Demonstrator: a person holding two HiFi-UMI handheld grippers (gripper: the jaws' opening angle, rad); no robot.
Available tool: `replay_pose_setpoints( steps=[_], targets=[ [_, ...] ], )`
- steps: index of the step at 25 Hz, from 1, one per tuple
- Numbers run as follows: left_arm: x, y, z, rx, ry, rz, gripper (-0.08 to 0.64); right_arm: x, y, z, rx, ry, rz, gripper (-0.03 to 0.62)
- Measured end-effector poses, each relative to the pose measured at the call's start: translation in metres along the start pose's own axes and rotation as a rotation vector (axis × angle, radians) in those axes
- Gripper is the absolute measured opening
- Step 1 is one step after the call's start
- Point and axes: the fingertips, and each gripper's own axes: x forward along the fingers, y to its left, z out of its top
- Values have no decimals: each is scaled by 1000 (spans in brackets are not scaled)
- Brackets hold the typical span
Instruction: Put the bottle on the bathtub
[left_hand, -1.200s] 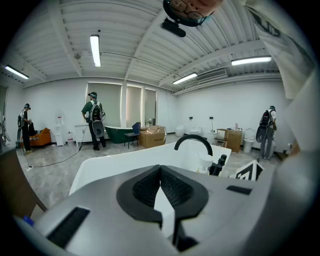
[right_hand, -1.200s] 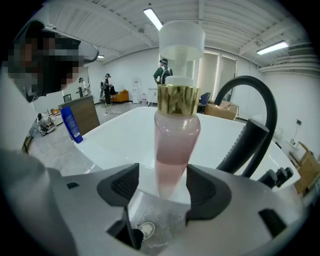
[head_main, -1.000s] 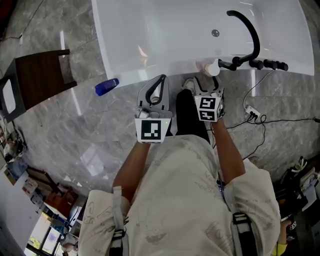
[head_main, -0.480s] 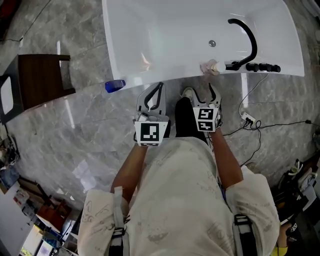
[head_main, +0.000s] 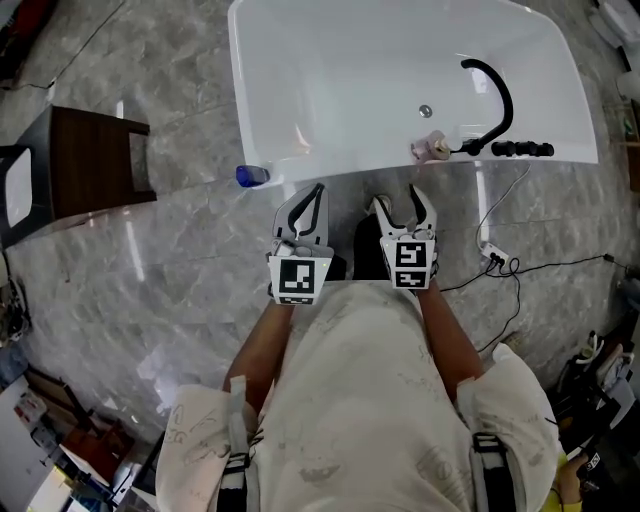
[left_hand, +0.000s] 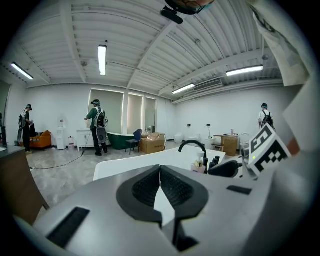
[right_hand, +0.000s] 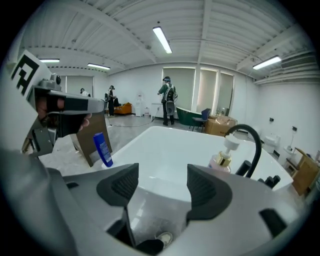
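Note:
A white bathtub (head_main: 340, 70) fills the top of the head view. A pink pump bottle (head_main: 432, 148) stands on its near rim beside the black faucet (head_main: 497, 92). A blue bottle (head_main: 252, 176) sits on the same rim toward the left. My right gripper (head_main: 398, 200) is open and empty, a short way back from the pump bottle (right_hand: 224, 156). My left gripper (head_main: 316, 190) is shut on nothing, to the right of the blue bottle (right_hand: 103, 149) and apart from it. Neither gripper touches the tub.
A dark wooden stool (head_main: 90, 165) stands on the marble floor to the left. Black cables and a white power strip (head_main: 499, 257) lie on the floor to the right. Black knobs (head_main: 520, 149) line the rim by the faucet. People (left_hand: 97, 125) stand far across the room.
The view has pulled back from the tub. Both grippers have drawn away from the rim, the right one leaving the pump bottle standing there. The blue bottle has not moved.

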Motion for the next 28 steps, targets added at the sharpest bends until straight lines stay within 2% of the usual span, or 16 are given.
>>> replay_pose_setpoints(
  steps=[6,10,18,22,28],
  targets=[
    [-29,17,3,3,-16,13,3,-21,19,57,-11,-121,-7,270],
    [-50,29,20,-14,-56,36,3,-43,29,101,-6,-224,-11,270],
    [-78,57,81,-18,-183,102,3,-82,48,182,0,-410,2,270],
    [-89,70,123,9,-267,136,3,-102,42,216,3,-515,-7,270],
    [-103,74,168,48,-358,169,3,-125,32,248,-6,-585,-43,273]
  ],
)
